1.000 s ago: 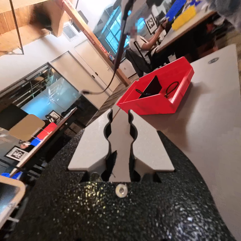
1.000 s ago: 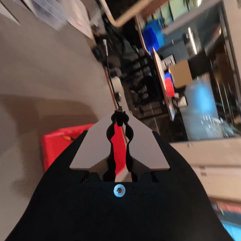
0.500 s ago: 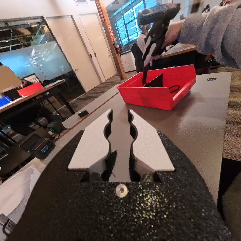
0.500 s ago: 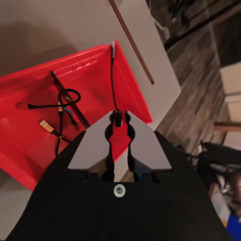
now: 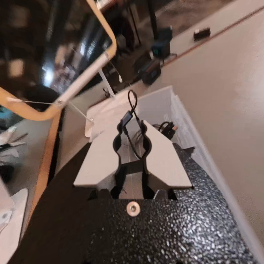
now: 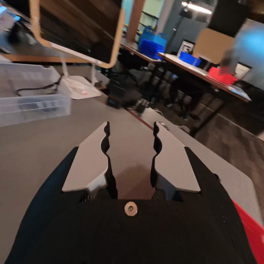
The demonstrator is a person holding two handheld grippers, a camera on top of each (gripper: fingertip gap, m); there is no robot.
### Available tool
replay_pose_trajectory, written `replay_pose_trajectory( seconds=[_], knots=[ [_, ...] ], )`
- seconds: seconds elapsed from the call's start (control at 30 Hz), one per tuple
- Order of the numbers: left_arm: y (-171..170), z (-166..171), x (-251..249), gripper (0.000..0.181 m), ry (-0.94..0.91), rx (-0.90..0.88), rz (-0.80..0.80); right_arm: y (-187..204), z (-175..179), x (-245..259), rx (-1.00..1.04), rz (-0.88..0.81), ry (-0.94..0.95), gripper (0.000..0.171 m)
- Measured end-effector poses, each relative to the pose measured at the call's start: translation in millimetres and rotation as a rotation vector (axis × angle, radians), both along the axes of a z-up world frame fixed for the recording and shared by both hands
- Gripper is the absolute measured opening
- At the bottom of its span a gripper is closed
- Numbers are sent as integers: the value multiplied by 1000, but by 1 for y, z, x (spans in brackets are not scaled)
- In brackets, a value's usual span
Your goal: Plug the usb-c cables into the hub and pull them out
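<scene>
One hub [image 5: 126,118] tilted, long axis upward-right.

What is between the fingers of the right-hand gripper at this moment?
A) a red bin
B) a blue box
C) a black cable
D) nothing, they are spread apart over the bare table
D: the right gripper has its fingers wide apart, and only the grey table shows through the gap.
</scene>
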State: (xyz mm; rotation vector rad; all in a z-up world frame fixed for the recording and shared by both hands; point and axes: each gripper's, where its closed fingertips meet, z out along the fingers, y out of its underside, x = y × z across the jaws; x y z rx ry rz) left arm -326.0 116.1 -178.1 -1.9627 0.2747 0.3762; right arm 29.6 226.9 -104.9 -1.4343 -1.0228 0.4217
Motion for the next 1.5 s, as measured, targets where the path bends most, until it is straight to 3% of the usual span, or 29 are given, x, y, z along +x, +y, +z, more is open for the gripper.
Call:
replay_pose_trajectory(
  seconds=[0.03,0.13,0.23,0.33,0.43,0.67,0.77,0.87,1.03,1.13,1.33,1.43,1.5],
  knots=[
    [11,-12,-10,32,-24,-68,-33,-4,-11,-20,33,37,18,60],
    [40,-49,-30,42,-20,-270,-142,-7,-49,-68,128,141,73,58],
    [62,-81,-58,51,59,-441,-138,23,-86,-75,87,-16,132,54],
    [80,-105,-60,57,20,-545,-154,29,-110,-73,27,-54,238,46],
    [87,-121,-65,46,145,-615,-145,24,-120,-72,26,-27,237,46],
    [93,-110,-75,14,468,-484,-91,22,-120,-72,157,-33,210,37],
    [90,-79,-72,10,565,-327,-48,18,-118,-74,186,-17,198,36],
    [81,-24,-63,9,641,-131,-4,14,-110,-73,234,-9,211,35],
    [62,104,-30,7,686,184,12,7,-97,-68,311,-10,247,32],
    [54,185,5,7,648,335,-58,6,-95,-68,331,-6,253,31],
    [49,293,125,7,423,478,-514,-4,-81,-63,344,47,323,33],
    [42,317,194,7,257,498,-816,-11,-67,-59,359,88,369,34],
    [39,314,231,7,151,471,-994,-30,-33,-47,451,133,451,36]
  ],
)
